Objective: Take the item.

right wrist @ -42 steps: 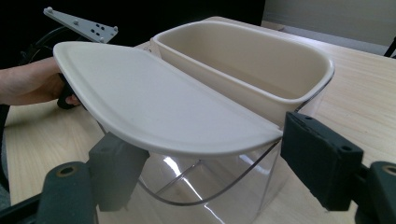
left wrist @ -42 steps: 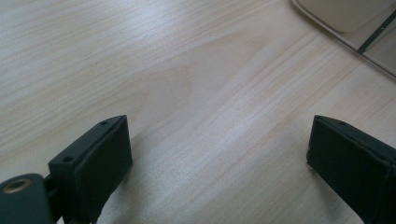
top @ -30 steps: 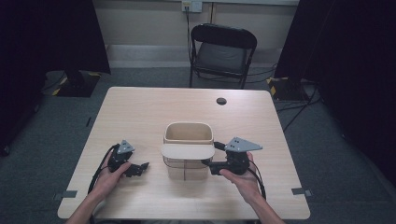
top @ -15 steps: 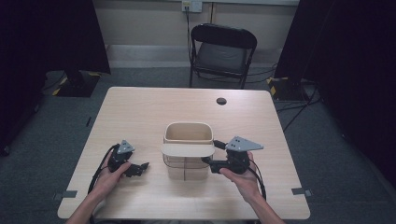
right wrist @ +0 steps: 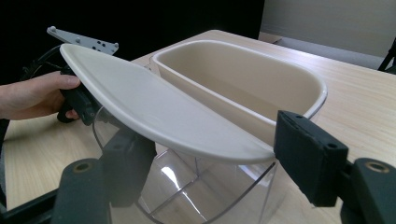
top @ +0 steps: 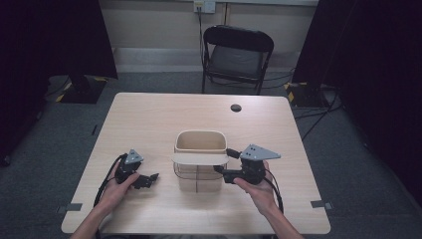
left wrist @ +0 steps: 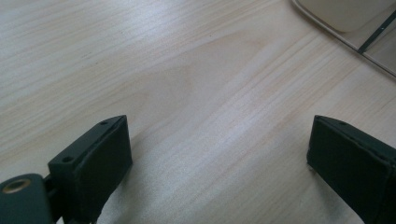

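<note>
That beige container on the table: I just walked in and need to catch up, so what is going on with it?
A person works at a wooden table with a gripper in each hand. The right gripper sits at the edge of the flat beige lid that lies across the near part of the container. Its jaws have just been closing, with the lid's edge between them, not clearly pinched yet. The left gripper rests open on the table, apart from the container.

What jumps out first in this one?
A beige bin at mid-table, its flat lid half off above a clear lower shell. The right tool has just been closing around the lid's edge; the left tool rests open on the table.
</note>
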A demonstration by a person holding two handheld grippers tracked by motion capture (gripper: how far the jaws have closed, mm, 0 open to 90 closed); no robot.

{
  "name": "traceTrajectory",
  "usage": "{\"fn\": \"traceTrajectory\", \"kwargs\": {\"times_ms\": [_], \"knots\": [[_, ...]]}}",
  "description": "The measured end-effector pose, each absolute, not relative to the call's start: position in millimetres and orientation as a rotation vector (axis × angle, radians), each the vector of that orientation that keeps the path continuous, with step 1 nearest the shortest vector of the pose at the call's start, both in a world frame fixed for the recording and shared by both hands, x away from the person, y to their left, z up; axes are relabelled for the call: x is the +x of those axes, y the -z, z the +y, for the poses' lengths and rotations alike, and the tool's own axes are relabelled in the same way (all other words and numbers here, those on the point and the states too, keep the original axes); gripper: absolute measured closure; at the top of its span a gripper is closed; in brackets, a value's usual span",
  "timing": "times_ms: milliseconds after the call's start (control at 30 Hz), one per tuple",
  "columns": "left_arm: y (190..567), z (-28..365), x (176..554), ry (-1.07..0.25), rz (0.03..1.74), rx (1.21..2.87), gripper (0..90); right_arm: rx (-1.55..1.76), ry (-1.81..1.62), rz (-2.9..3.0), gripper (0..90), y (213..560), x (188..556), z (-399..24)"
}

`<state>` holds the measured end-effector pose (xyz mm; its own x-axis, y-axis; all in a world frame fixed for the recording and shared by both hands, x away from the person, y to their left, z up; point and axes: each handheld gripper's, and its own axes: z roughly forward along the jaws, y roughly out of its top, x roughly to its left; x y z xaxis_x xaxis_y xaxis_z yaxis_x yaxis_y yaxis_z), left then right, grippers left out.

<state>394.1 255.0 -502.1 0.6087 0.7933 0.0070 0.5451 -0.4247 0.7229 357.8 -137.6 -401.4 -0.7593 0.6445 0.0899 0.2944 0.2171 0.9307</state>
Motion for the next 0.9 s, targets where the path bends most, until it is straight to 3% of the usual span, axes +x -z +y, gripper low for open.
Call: {"fn": "traceTrajectory", "kwargs": {"times_ms": [900], "knots": [[502.2,255.0,394.2,-0.458,1.051,2.137,5.6,0.872,-1.574,2.207,36.4,398.0,363.7,-132.7]]}}
